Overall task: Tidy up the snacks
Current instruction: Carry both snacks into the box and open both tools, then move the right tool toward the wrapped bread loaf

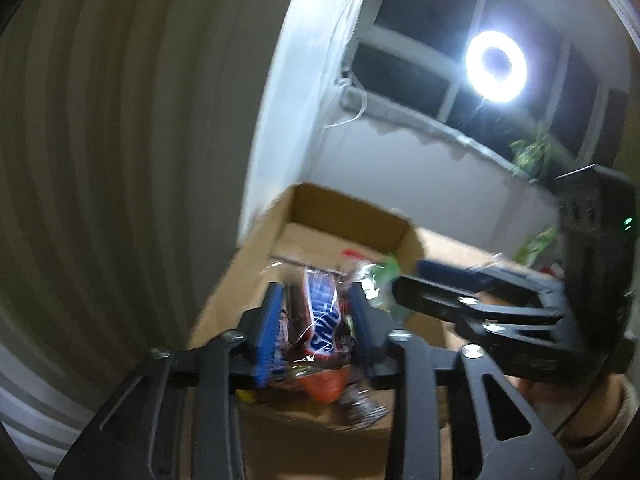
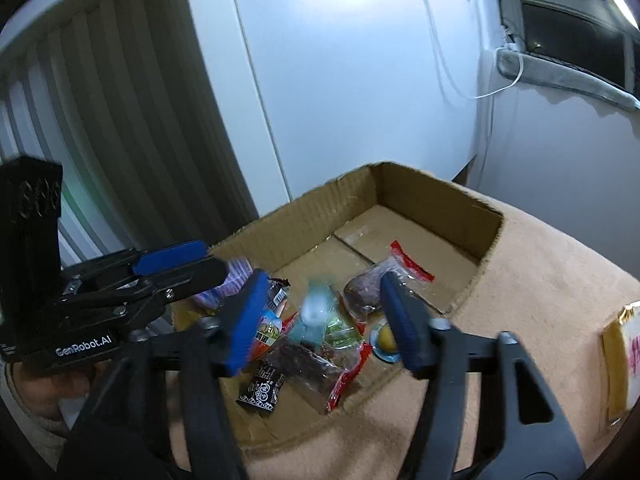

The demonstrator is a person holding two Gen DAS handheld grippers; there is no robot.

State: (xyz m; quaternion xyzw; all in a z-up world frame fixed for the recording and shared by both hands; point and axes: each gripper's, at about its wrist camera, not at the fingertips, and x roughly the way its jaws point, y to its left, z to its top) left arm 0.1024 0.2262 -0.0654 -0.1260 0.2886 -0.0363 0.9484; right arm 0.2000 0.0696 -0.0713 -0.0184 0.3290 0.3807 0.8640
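Observation:
An open cardboard box sits on a beige cloth and holds several snack packets. My left gripper hangs over the box with its jaws apart. A blurred blue-and-brown Snickers bar lies loose between its blue pads, which do not press on it. My right gripper is open above the pile, and a blurred pale blue packet sits in the gap without touching either pad. Each gripper shows in the other's view: the right gripper and the left gripper.
The beige cloth stretches right of the box, with a yellow-edged packet at the far right edge. A white wall stands behind and a ribbed panel to the left. A window with a ring light and a plant lie beyond.

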